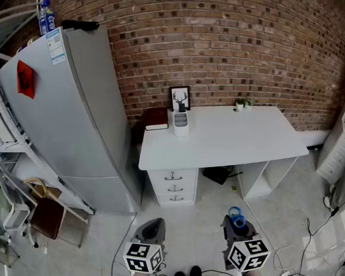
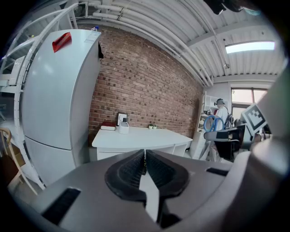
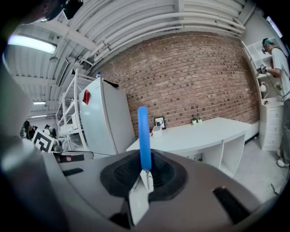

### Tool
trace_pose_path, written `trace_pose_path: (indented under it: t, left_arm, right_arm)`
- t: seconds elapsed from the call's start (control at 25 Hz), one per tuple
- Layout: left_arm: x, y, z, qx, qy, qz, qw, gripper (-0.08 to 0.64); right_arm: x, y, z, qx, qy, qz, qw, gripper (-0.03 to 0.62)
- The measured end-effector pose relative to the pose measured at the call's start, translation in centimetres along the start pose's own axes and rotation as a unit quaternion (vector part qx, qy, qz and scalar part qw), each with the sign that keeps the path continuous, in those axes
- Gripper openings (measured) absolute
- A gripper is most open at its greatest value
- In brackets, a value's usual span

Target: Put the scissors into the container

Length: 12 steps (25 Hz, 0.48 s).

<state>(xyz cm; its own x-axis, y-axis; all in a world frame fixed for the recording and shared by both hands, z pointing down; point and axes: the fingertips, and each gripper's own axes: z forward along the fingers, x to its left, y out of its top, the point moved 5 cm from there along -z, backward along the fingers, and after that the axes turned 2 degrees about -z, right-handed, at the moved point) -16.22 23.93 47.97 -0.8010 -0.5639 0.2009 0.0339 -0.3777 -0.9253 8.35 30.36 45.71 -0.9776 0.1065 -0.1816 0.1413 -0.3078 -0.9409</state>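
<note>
Standing with their smooth blue plastic handle out ahead, the scissors (image 3: 144,136) are clamped at the thin metal end between the ribbed black rubber pads (image 3: 123,173) of the right tool (image 3: 146,171), a firm hold that suits carrying them across the room. They are in the air, well apart from the small white boxy container (image 1: 181,123), which sits at the back left of the flat white desk (image 1: 241,141) near the rough brick wall (image 1: 235,45). Pressed together on nothing, the left tool (image 2: 145,165) seems merely spare.
</note>
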Motion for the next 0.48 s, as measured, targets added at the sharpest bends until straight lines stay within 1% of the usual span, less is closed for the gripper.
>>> trace_pose_path:
  t: [0.32,0.48]
  left_arm:
    - [-0.17,-0.44,-0.11,0.005,-0.004,-0.006,1.0,0.02]
    - [-0.37,-0.51,0.13,0.007,-0.007,-0.01,0.9999,0.02]
  right_arm:
    - [0.29,-0.44,-0.14,0.003,0.013,0.011,1.0,0.04]
    - [0.05,-0.54,-0.09,0.005,0.012,0.016,1.0,0.04]
